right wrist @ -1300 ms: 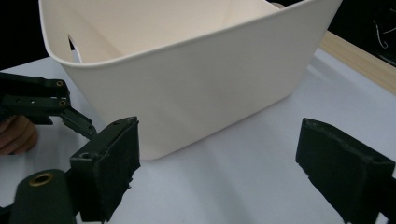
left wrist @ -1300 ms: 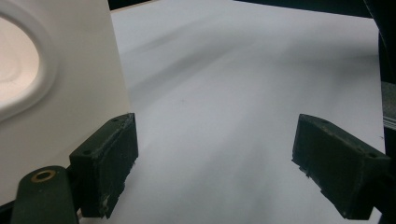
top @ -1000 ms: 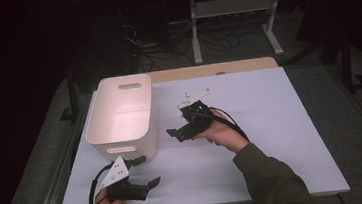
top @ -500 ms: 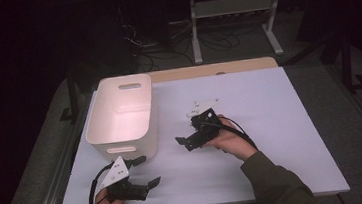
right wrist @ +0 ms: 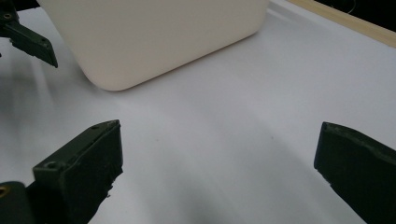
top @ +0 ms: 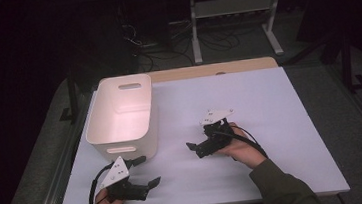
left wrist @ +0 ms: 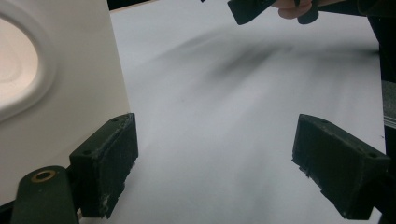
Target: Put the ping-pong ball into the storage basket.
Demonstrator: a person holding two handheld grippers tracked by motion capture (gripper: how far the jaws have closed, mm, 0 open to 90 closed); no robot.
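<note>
My left gripper rests near the table's front left corner, just in front of the white bin. Its jaws stand open, with only bare white tabletop between them. The bin's wall rises close on their left. My right gripper hovers low over the middle of the table, pointing left toward the bin. Its jaws have just been opening and stand wide apart with nothing between them. The bin's rounded corner lies ahead of them.
The white tabletop spreads out to the right of the bin, with a wooden strip along its far edge. Beyond the table, in the dark, are a metal stand and floor cables.
My right gripper has come back from beside the bin toward the person and sunk lower over the table. The left gripper has stayed in place.
</note>
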